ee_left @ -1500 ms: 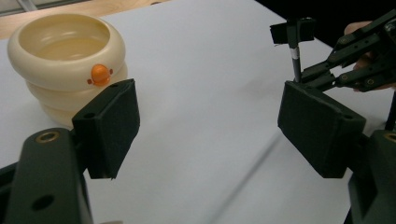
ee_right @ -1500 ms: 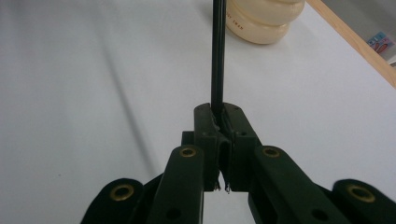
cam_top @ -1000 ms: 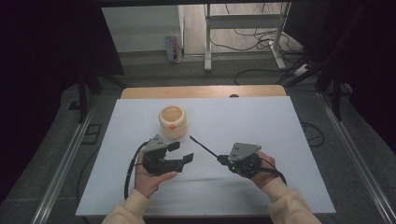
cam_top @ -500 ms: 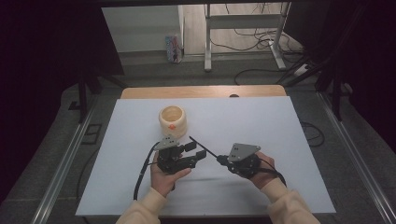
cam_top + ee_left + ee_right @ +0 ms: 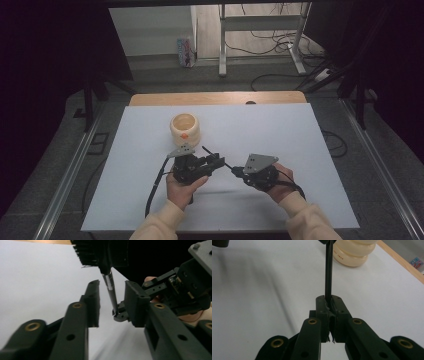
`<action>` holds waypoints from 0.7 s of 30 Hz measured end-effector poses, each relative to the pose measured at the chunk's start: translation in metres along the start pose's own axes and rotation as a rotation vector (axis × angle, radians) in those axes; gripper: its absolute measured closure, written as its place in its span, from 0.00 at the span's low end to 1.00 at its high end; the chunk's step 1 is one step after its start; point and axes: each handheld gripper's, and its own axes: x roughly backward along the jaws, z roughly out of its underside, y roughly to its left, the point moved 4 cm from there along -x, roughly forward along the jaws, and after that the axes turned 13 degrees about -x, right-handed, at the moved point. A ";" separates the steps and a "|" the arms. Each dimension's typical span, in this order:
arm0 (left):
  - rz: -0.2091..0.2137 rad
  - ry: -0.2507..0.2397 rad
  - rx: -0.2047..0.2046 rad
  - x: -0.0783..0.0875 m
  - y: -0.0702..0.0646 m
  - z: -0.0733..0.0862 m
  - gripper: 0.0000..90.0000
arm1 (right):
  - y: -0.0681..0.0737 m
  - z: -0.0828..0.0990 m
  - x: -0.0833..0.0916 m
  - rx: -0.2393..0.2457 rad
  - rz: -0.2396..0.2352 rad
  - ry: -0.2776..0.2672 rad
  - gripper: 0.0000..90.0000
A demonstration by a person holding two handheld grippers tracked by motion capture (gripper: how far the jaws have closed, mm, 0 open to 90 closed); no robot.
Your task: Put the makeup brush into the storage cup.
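On the white table (image 5: 310, 150), toward the middle of its near edge, the right gripper (image 5: 234, 171) has its jaws clamped tight on the lower end of a thin black brush (image 5: 328, 272), whose handle runs up and away from it toward the cream-coloured pot (image 5: 186, 128). In the right gripper view the handle stands straight up from the closed pads, with the pot's ribbed base just behind its far end. The left gripper (image 5: 111, 302) sits just beside the right one, its jaws partly open and just now closing around the handle; the stick lies between the pads without either visibly pressing on it. The brush's black bristles (image 5: 87, 252) show at the top of the left gripper view.
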 end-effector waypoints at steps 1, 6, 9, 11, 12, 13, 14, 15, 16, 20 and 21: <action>0.007 0.001 0.005 -0.001 0.000 0.000 0.76 | 0.000 0.000 0.000 0.000 -0.001 0.001 0.95; 0.021 0.007 0.015 -0.002 -0.001 0.000 0.91 | 0.001 0.001 -0.001 0.002 -0.002 0.007 0.95; 0.043 0.005 0.026 -0.002 -0.001 0.000 0.94 | 0.001 0.001 -0.001 0.001 -0.004 0.008 0.95; 0.046 0.010 0.028 -0.003 -0.001 -0.001 0.95 | 0.001 0.001 -0.002 0.004 -0.003 0.010 0.94; 0.048 0.011 0.030 -0.003 -0.001 -0.001 0.95 | 0.001 0.002 -0.002 0.006 -0.002 0.013 0.94; 0.050 0.012 0.031 -0.003 -0.001 -0.001 0.95 | 0.001 0.002 -0.002 0.005 -0.002 0.012 0.94; 0.052 0.013 0.031 -0.003 -0.001 -0.001 0.95 | 0.001 0.002 -0.002 0.005 -0.003 0.012 0.94; 0.053 0.012 0.032 -0.002 0.000 -0.001 0.95 | 0.001 0.002 -0.002 0.004 -0.004 0.010 0.94; 0.053 0.013 0.033 -0.002 0.000 -0.001 0.95 | 0.001 0.002 -0.002 0.004 -0.003 0.010 0.94; 0.059 0.015 0.033 -0.002 0.000 -0.001 0.95 | 0.001 0.002 -0.002 0.003 -0.007 0.009 0.94; 0.065 0.016 0.033 -0.001 0.000 -0.001 0.95 | 0.001 0.002 -0.002 0.000 -0.009 0.010 0.90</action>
